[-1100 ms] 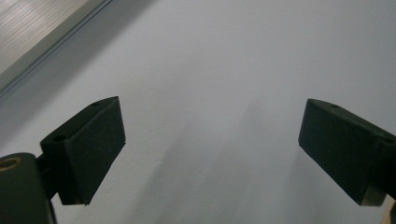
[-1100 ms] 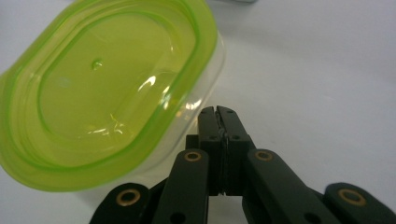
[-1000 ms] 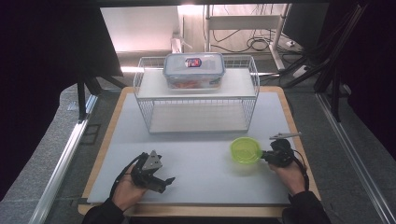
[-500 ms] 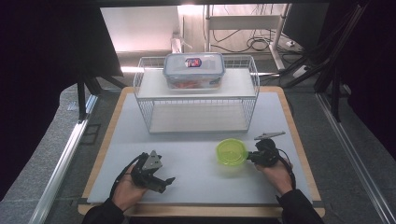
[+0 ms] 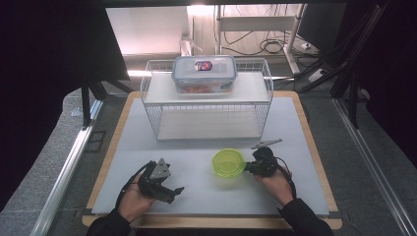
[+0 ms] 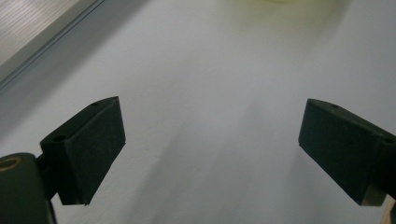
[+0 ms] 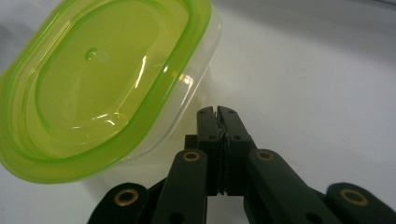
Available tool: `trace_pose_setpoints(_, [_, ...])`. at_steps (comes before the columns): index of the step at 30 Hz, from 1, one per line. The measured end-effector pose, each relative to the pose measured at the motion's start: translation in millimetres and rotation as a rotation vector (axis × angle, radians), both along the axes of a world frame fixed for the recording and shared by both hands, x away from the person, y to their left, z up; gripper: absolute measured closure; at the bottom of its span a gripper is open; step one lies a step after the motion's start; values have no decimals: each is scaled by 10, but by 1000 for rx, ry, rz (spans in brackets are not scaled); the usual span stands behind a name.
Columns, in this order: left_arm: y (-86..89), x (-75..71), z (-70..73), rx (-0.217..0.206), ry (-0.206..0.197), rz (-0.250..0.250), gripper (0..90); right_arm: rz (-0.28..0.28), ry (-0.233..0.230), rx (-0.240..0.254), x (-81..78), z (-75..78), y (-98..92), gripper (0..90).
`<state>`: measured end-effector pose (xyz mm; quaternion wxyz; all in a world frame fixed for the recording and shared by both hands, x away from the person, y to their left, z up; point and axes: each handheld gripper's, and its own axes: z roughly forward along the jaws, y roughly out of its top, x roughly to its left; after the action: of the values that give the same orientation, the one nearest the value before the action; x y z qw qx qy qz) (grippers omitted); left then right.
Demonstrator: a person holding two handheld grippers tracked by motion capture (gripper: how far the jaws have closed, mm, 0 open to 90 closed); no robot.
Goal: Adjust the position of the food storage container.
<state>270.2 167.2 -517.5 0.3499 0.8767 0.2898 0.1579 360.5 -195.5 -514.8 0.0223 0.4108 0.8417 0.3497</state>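
High view: the right gripper (image 5: 252,166), jaws pressed together, lies at the right side of a green-lidded container (image 5: 228,162) on the white table mat (image 5: 196,196), its closed tips against the container's wall. The left gripper (image 5: 169,189) rests well to the container's left, jaws spread with nothing between them. Beyond both stands a wire rack (image 5: 206,105) bearing a clear lidded box (image 5: 204,73).

Left gripper view: the jaws stand wide apart over bare mat (image 6: 210,93).

Right gripper view: the closed jaws point at the clear wall of the container (image 7: 102,93), just ahead and to their left.
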Motion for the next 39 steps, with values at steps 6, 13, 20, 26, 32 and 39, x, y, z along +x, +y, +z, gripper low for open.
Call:
trace_pose_setpoints(6, [8,-1,4,1,0,1,71,39,7,11,22,-26,226,885])
trace_pose_setpoints(13, [34,-1,15,-14,-2,15,70,78,-5,-1,56,-72,455,892])
trace_pose_setpoints(20, [75,-35,9,-26,-4,21,64,98,-51,-25,51,-44,525,890])
trace_pose_setpoints(26, [116,-51,9,-58,-8,49,23,82,-111,-37,45,47,400,862])
trace_pose_setpoints(32, [129,-100,-4,-55,-39,76,0,98,-234,-86,-72,166,282,725])
trace_pose_setpoints(39, [199,-120,-10,-96,-65,113,0,75,-268,-58,-171,256,122,434])
